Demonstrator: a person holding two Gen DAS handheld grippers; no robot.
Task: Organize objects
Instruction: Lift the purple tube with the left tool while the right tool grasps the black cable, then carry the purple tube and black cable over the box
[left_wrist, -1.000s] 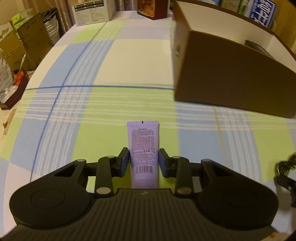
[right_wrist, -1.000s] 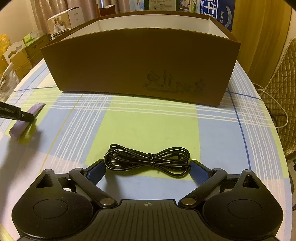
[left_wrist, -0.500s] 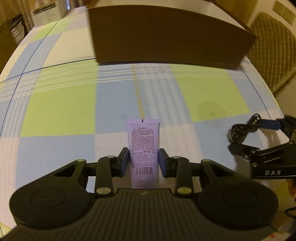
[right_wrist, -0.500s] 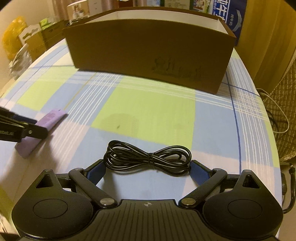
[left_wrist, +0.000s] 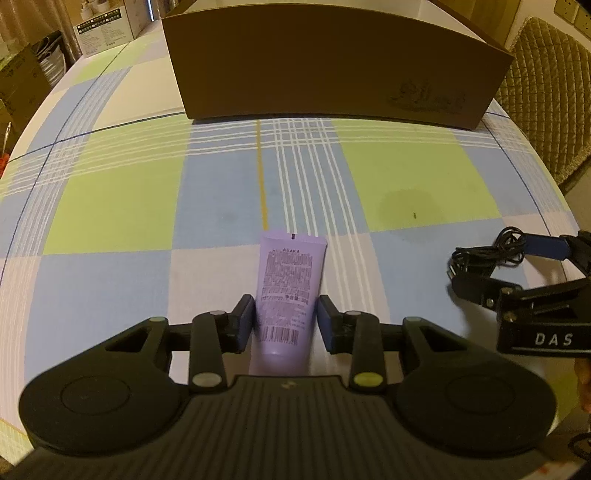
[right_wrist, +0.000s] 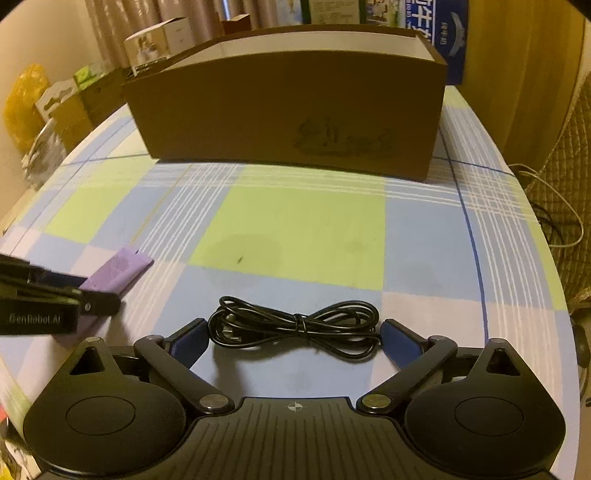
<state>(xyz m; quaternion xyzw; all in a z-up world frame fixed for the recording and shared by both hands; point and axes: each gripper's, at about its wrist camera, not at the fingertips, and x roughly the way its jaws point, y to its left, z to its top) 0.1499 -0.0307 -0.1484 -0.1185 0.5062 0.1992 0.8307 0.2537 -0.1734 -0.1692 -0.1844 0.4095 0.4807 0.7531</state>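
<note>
Since a second ago the left gripper (left_wrist: 286, 325) has swung across the cloth with the tube (left_wrist: 290, 291); the box (left_wrist: 332, 62), then off at the right edge of its view, now sits squarely ahead, and the right gripper (left_wrist: 491, 266) has come into sight at its right. Its blue pads (left_wrist: 246, 325) stood tight against the tube then; now a thin gap seems to show on each side, so the narrow jaws bracket the tube without clearly pressing it. The right one has hardly shifted.

That tube is soft lilac plastic, flat at its crimped end, printed with small text and a barcode. Its long axis runs away from the left gripper, crimped end toward the box; in the right view (right_wrist: 118, 271) it slants above the table.

A thin glossy black cable (right_wrist: 295, 326), coiled and tied at the middle like a bow, lies crosswise, each end touching a pad of the right gripper (right_wrist: 295, 339), whose jaws are spread wide around it. Whether it is squeezed, I cannot tell.

Matte brown cardboard with a white lining makes the box, at the far side of the checked blue, green and white tablecloth (right_wrist: 306, 229).
</note>
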